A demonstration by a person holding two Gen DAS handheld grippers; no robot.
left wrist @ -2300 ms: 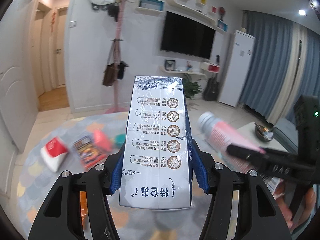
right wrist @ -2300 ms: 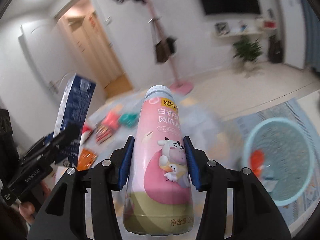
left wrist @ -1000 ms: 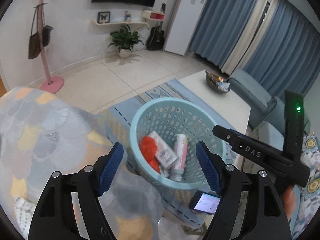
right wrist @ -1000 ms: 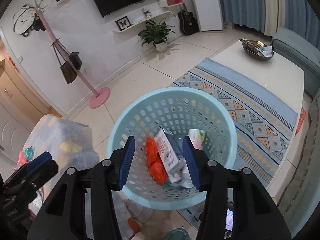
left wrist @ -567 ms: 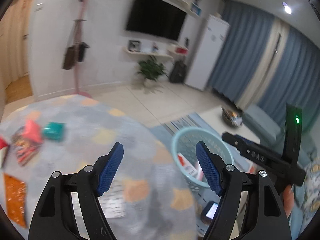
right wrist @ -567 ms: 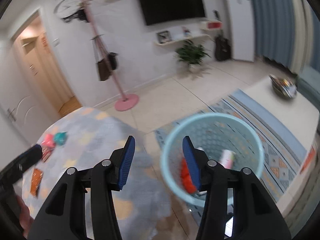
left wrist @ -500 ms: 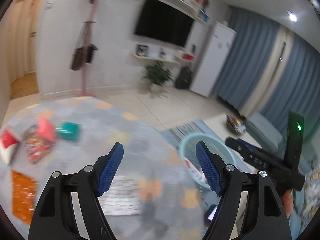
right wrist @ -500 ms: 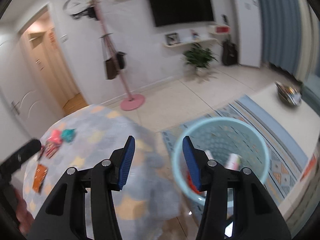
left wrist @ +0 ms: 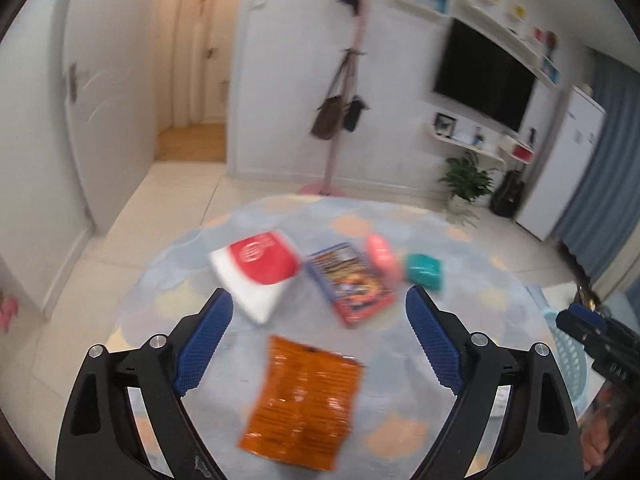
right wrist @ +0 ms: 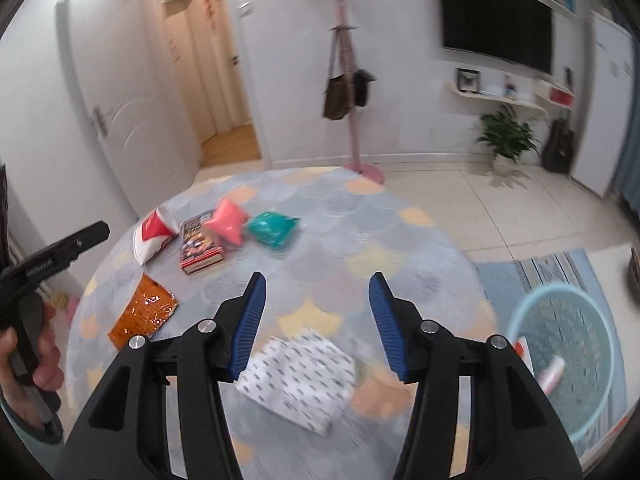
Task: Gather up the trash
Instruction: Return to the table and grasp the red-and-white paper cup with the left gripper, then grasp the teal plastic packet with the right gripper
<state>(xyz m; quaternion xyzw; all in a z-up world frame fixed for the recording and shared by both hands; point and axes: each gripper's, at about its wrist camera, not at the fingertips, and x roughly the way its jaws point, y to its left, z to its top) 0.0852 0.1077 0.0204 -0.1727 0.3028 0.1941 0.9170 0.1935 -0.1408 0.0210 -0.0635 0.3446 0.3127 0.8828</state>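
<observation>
Two grippers, both with jaws spread and nothing between them, hover over a round table (right wrist: 400, 240) covered in a pastel scale-patterned cloth; seconds ago the left held a milk carton and the right a pink yogurt-drink bottle, and both now sit in the basket, so this reads as the return for more trash. Nearest the left gripper (left wrist: 316, 344), at 6 o'clock in its view, lies an orange foil wrapper (left wrist: 304, 400). Beyond it, at about 11 o'clock, is a red-and-white tissue pack (left wrist: 258, 272), then a colourful snack box (left wrist: 350, 282), a pink packet (left wrist: 382, 254) and a teal packet (left wrist: 425, 272) toward 1 o'clock. Only the view from the right gripper (right wrist: 316, 312) shows a white patterned paper packet (right wrist: 300, 380) just beneath its jaws, and the light-blue basket (right wrist: 520, 320) at 4 o'clock beside the table, the bottle (right wrist: 554, 370) visible inside. Far off stand a pink coat rack (right wrist: 348, 80) and a wall television (right wrist: 496, 20).
</observation>
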